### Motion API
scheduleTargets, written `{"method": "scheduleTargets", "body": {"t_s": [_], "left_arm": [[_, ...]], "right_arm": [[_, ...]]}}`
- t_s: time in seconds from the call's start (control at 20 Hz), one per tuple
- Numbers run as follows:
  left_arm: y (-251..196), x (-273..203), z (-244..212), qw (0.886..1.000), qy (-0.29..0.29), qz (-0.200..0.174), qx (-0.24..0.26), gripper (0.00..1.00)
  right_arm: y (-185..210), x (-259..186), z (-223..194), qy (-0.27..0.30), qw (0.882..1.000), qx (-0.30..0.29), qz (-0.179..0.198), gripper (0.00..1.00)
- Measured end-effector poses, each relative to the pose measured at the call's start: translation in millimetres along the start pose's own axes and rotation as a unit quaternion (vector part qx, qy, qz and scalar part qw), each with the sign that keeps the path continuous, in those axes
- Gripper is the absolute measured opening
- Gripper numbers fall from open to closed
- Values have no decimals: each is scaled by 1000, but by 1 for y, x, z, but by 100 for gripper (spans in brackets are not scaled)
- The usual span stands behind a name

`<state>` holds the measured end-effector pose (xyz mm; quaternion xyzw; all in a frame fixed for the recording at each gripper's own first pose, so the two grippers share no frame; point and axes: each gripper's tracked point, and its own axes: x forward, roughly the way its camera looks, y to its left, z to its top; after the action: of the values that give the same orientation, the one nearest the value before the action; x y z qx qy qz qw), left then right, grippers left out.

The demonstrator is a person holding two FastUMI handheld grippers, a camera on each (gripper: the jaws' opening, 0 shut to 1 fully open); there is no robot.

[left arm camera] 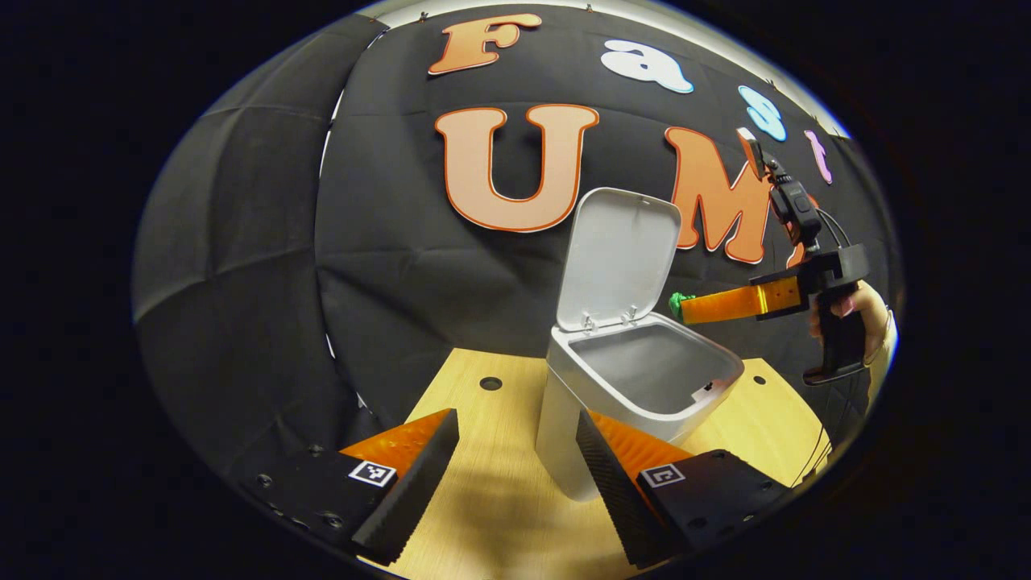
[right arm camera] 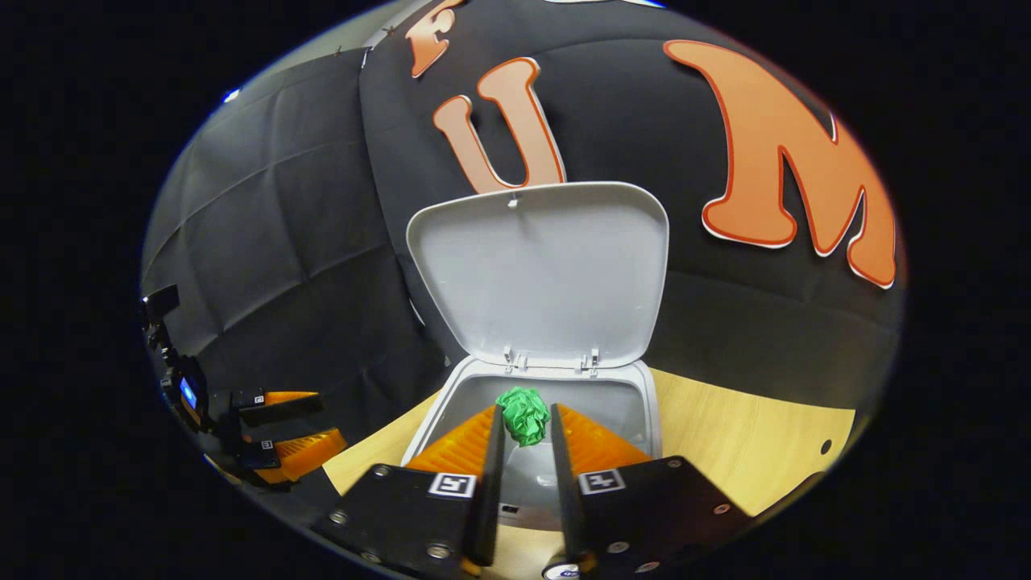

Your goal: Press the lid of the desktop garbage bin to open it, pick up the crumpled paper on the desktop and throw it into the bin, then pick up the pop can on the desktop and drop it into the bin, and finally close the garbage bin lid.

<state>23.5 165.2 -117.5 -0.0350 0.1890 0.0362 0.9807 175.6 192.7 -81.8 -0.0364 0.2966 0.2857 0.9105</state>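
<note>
Light wooden tabletop [left arm camera: 499, 499] with round holes in it, filling the 6 o'clock half of the left gripper view; also at 4 o'clock in the right gripper view [right arm camera: 749, 451].

White rectangular plastic desktop garbage bin [left arm camera: 564, 427] stands on the table, centre of the left gripper view. Its white rounded lid [left arm camera: 619, 258] is swung up, near upright, hinged at the far rim, at 12 o'clock from the bin mouth. In the right gripper view the bin [right arm camera: 651, 419] sits dead centre, lid [right arm camera: 540, 274] at 12 o'clock. Bin interior: can't tell what's at the bottom.

Left gripper [left arm camera: 515, 475] at 6 o'clock of its own view, jaws wide apart, nothing between them, low over the table just beside the bin's near wall. Seen small at 8 o'clock in the right gripper view [right arm camera: 282, 439].

Right gripper [right arm camera: 522, 451] narrow, both fingers clamped on the green crumpled paper ball [right arm camera: 523, 415], held over the open bin mouth. In the left gripper view it comes in from 3 o'clock [left arm camera: 685, 308], paper [left arm camera: 678, 303] at the tips above the bin's far-right rim, a hand [left arm camera: 866, 310] on the grip.
</note>
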Motion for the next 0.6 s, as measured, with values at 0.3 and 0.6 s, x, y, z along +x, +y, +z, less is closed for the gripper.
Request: {"method": "scheduleTargets", "body": {"t_s": [0.3,0.6], "left_arm": [[1,7,4,1000,-4,-5,1,92],[-6,9,5,1000,-3,-11,-3,94]], "right_arm": [[-1,11,-8,9,1000,8,-6,96],[-6,2,0,-10,1000,-6,-22,96]]}}
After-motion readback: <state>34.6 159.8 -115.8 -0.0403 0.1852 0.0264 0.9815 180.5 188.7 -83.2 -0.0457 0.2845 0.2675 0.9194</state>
